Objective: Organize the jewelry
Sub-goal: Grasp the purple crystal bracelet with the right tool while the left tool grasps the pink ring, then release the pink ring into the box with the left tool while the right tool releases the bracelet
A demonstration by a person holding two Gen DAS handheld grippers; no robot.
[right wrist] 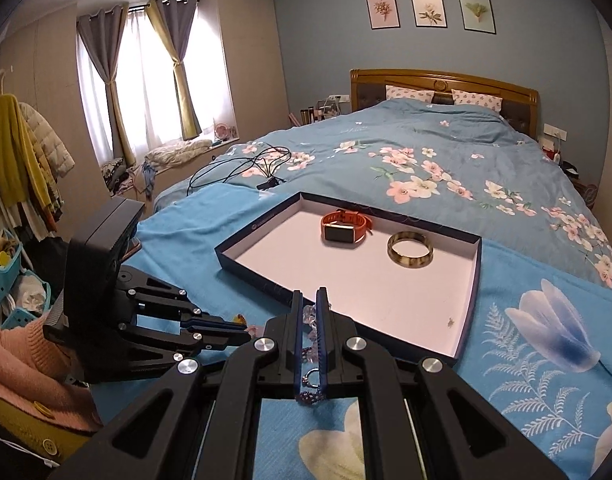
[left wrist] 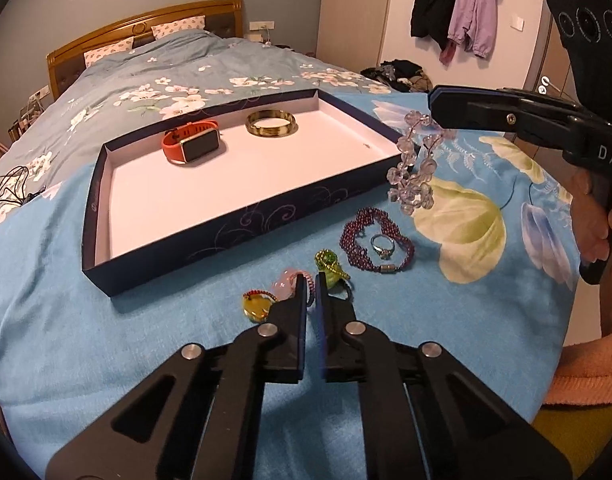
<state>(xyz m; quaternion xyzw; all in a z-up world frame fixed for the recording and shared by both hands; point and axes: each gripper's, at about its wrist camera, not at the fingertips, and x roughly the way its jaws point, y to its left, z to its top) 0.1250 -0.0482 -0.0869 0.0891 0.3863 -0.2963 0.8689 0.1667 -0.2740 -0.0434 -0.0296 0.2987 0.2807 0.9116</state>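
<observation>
A dark blue tray (left wrist: pixel 242 216) with a white floor lies on the blue bedspread and holds an orange watch (left wrist: pixel 192 146) and a gold bangle (left wrist: pixel 271 123). My right gripper (left wrist: pixel 434 108) hovers beside the tray's right corner, shut on a clear crystal bracelet (left wrist: pixel 416 164) that dangles from it. In front of the tray lie a purple bead bracelet (left wrist: pixel 376 240) around a silver ring (left wrist: pixel 383 246), a green pendant (left wrist: pixel 329 266), a pink pendant (left wrist: pixel 284 282) and a yellow pendant (left wrist: pixel 255 308). My left gripper (left wrist: pixel 312 284) rests low among them, shut on the pink pendant's cord. The right wrist view shows the crystal beads (right wrist: pixel 311 316) between my right gripper (right wrist: pixel 310 296).
The bed runs back to a wooden headboard (right wrist: pixel 442 80). Black cables (right wrist: pixel 250 164) lie on the quilt left of the tray (right wrist: pixel 258 276). A person's hand (left wrist: pixel 590 220) and pink sleeve (left wrist: pixel 586 372) are at the right. Coats (left wrist: pixel 454 8) hang on the far wall.
</observation>
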